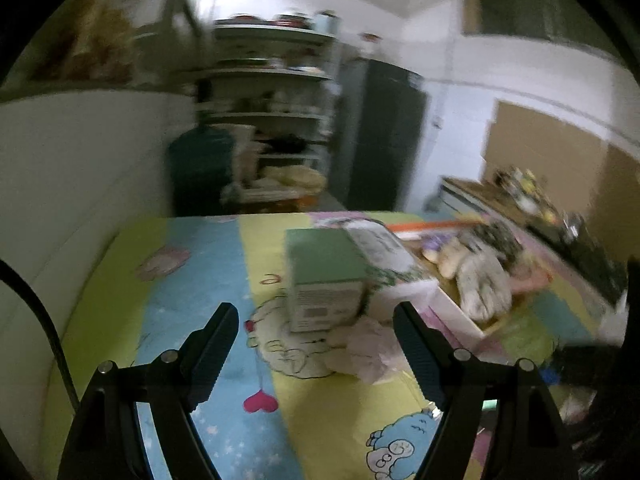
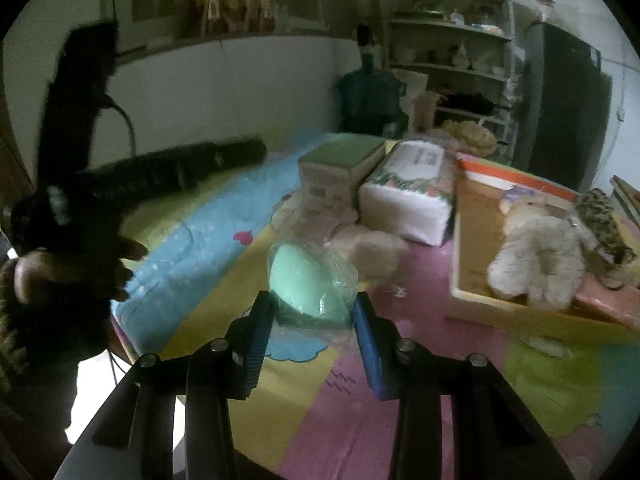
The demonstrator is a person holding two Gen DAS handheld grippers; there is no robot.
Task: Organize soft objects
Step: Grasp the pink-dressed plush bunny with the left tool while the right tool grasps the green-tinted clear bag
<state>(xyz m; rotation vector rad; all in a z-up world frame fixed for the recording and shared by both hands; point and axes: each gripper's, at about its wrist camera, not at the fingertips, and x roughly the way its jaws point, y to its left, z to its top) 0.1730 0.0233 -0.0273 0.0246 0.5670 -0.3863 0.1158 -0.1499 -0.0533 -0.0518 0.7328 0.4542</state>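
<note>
Right gripper (image 2: 313, 312): jaws partly closed, both pads pressing the sides of a mint-green egg-shaped soft object (image 2: 310, 286) in clear plastic wrap, held over the colourful cartoon bedsheet (image 2: 320, 420). Left gripper (image 1: 316, 326): jaws spread wide, nothing between them, above the sheet just short of a green-topped box (image 1: 326, 276) and a crumpled pale tissue (image 1: 370, 350). Beside the box lies a tissue pack (image 2: 412, 196). An open cardboard box (image 2: 472, 240) to the right holds a grey plush toy (image 2: 536, 256). The person's left hand (image 2: 72, 276) grips the left tool.

Home room — cartoon bedsheet (image 2: 540, 384); crockery shelves (image 2: 448, 24); dark fridge (image 1: 380, 136).
</note>
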